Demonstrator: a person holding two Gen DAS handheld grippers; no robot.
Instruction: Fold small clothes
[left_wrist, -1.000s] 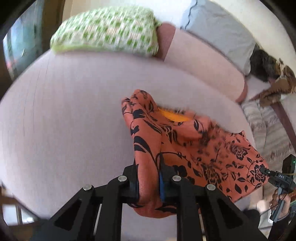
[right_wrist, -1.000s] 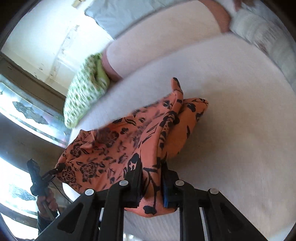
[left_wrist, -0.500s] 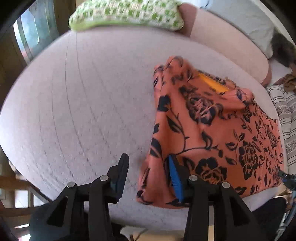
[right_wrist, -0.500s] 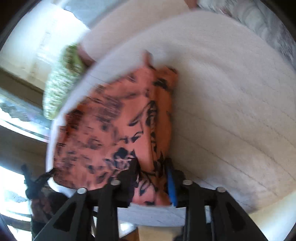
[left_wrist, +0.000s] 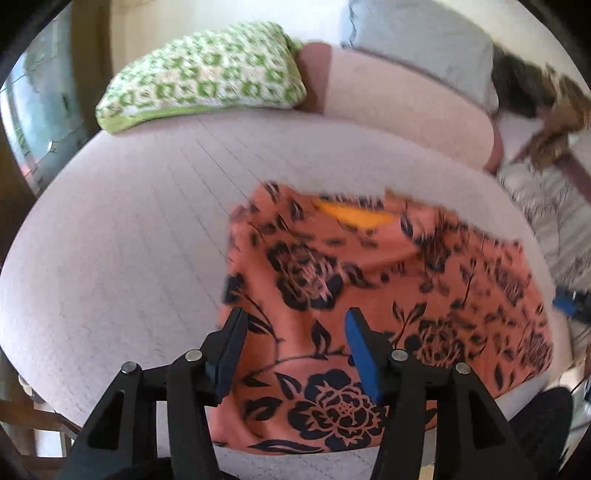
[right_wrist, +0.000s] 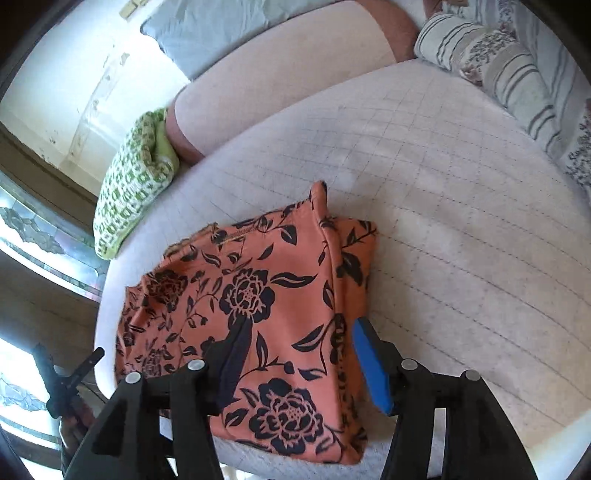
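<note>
An orange garment with a black flower print (left_wrist: 369, 280) lies spread flat on the pale quilted bed (left_wrist: 129, 240); an orange-yellow patch shows at its far edge. My left gripper (left_wrist: 293, 334) is open just above the garment's near left edge, holding nothing. In the right wrist view the same garment (right_wrist: 255, 302) lies flat with a folded ridge along its right side. My right gripper (right_wrist: 295, 345) is open over the garment's near right corner, empty.
A green-and-white pillow (left_wrist: 207, 77) and a pink bolster (left_wrist: 406, 99) lie at the head of the bed. Striped pillows (right_wrist: 509, 74) sit at the right. The bed's near edge (right_wrist: 480, 439) runs just past the garment.
Both grippers opened and let go of the garment. It dropped from a lifted, bunched hold to lying flat on the bed.
</note>
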